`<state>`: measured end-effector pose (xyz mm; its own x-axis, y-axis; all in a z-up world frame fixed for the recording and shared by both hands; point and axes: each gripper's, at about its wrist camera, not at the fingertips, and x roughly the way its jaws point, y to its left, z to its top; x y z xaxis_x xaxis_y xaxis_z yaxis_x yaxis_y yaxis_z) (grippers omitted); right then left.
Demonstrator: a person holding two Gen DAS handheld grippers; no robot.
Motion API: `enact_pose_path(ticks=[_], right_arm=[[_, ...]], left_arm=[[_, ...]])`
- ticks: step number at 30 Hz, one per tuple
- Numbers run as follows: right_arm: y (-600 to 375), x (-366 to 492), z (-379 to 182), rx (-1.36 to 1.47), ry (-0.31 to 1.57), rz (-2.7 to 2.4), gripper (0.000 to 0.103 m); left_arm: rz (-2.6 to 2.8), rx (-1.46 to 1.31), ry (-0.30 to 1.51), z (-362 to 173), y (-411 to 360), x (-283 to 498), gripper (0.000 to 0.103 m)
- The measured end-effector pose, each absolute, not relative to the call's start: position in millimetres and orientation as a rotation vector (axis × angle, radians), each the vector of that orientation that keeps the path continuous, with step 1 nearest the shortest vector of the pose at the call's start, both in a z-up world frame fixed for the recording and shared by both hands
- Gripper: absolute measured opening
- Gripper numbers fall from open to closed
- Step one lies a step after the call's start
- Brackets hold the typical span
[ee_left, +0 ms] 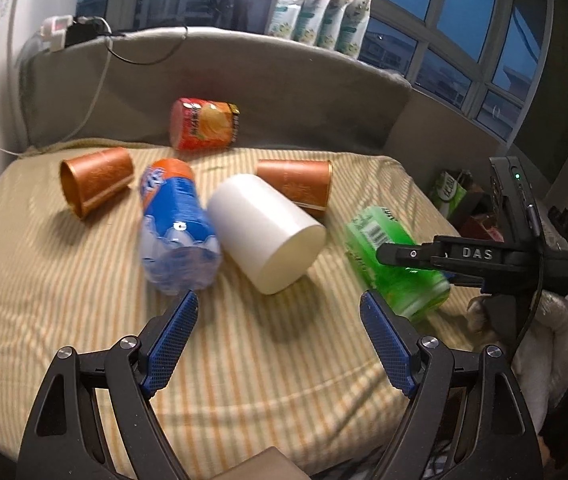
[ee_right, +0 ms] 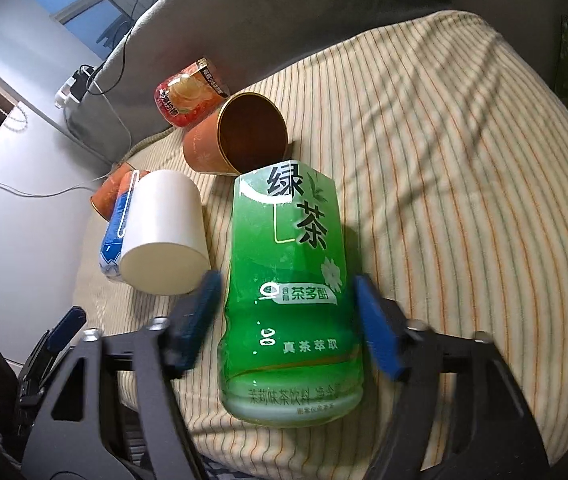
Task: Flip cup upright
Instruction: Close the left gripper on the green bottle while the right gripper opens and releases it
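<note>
A white cup (ee_left: 264, 232) lies on its side on the striped cushion (ee_left: 244, 360), its closed base toward me; it also shows in the right wrist view (ee_right: 164, 236). Two orange-brown cups lie on their sides: one at the left (ee_left: 94, 180), one behind the white cup (ee_left: 297, 184), its open mouth facing the right wrist camera (ee_right: 240, 136). My left gripper (ee_left: 280, 312) is open, just short of the white cup. My right gripper (ee_right: 284, 292) is open, its blue pads on either side of a lying green tea bottle (ee_right: 287, 280), apart from it.
A blue-labelled bottle (ee_left: 176, 224) lies against the white cup's left side. An orange snack can (ee_left: 204, 124) lies at the back by the grey backrest (ee_left: 284, 80). The green bottle (ee_left: 391, 260) lies right of the white cup. Packets stand on the sill (ee_left: 319, 12).
</note>
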<state>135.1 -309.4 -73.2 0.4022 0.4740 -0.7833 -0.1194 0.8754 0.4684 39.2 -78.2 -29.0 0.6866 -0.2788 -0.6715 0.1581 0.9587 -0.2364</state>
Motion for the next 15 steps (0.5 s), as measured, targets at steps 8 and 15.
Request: enact_pose_path(ticks=[8, 15], right_arm=[[-339.7, 113.1, -50.4, 0.369, 1.0, 0.377, 0.087], [-379.0, 89.9, -57.3, 0.419, 0.977, 0.327, 0.087]], left_arm=[[-0.281, -0.261, 0.878, -31.1, -96.9, 64.8, 0.083], [-0.329, -0.471, 1.013, -41.2, -113.6, 93.8, 0.083]])
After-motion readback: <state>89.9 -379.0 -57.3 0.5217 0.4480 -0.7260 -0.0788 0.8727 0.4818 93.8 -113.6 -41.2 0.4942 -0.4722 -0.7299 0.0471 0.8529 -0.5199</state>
